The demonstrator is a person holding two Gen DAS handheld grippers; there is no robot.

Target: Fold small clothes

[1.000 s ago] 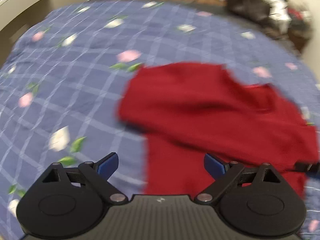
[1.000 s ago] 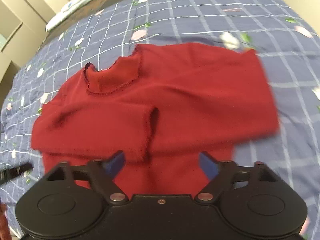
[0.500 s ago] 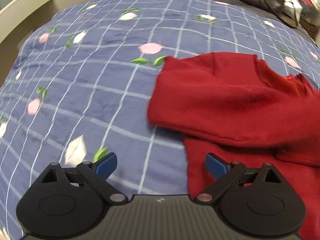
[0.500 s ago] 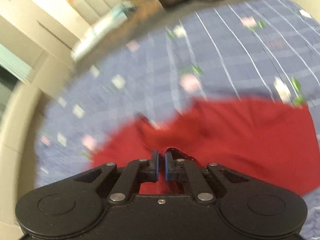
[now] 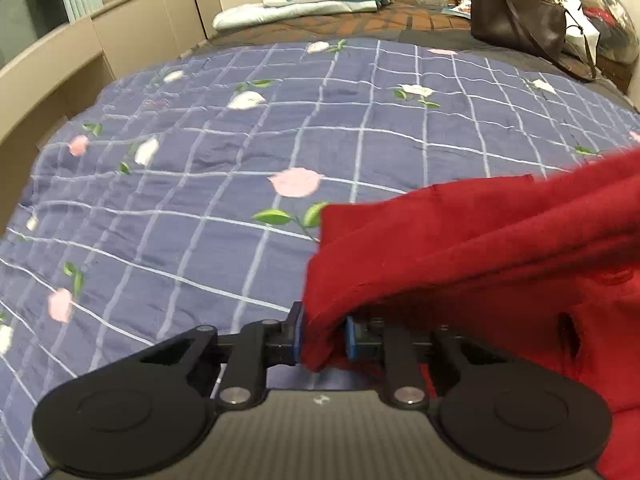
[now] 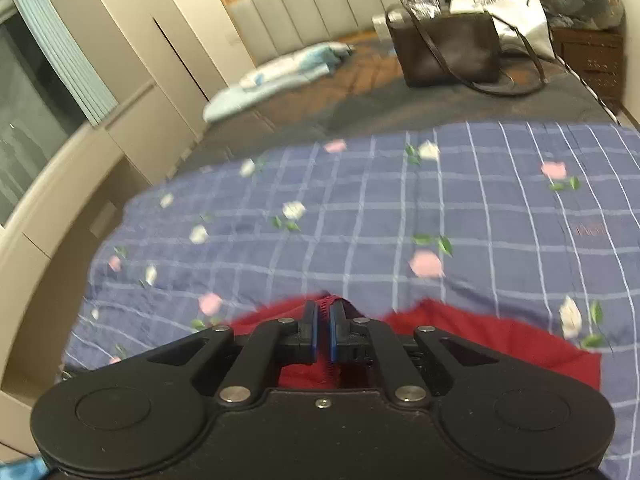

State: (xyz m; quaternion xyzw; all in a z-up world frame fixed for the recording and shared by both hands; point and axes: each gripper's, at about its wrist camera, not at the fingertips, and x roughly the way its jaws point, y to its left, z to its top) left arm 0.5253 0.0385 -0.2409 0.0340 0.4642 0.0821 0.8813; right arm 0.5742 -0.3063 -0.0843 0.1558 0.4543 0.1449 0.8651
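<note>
Your left gripper [image 5: 322,338] is clamped on a bunched edge of the red sweater [image 5: 480,248]; the blue pads [image 5: 297,338] press the knit from both sides, and a thick fold of it fills the space between them. From that pinch the sweater rises off the blue checked floral quilt [image 5: 200,184] and stretches away to the right of the gripper in layered folds, its nearest corner hanging just in front of a pink flower printed on the quilt.

Your right gripper [image 6: 324,338] has its fingers drawn almost together, with a thin strip of the red sweater [image 6: 480,344] and its stitched edge caught between the blue pads [image 6: 314,338]. The rest of the sweater spreads below and to the right of this gripper, partly hidden by its black body, and lies over the near part of the quilt [image 6: 400,208].

Beyond the far edge of the quilt, a dark brown handbag [image 5: 516,20] stands on the bed with its strap trailing toward the quilt. A white shopping bag [image 6: 496,0] sits just behind the handbag. To the left of the handbag, near the padded headboard [image 6: 304,8], lies a folded light blue blanket [image 5: 304,2].
</note>
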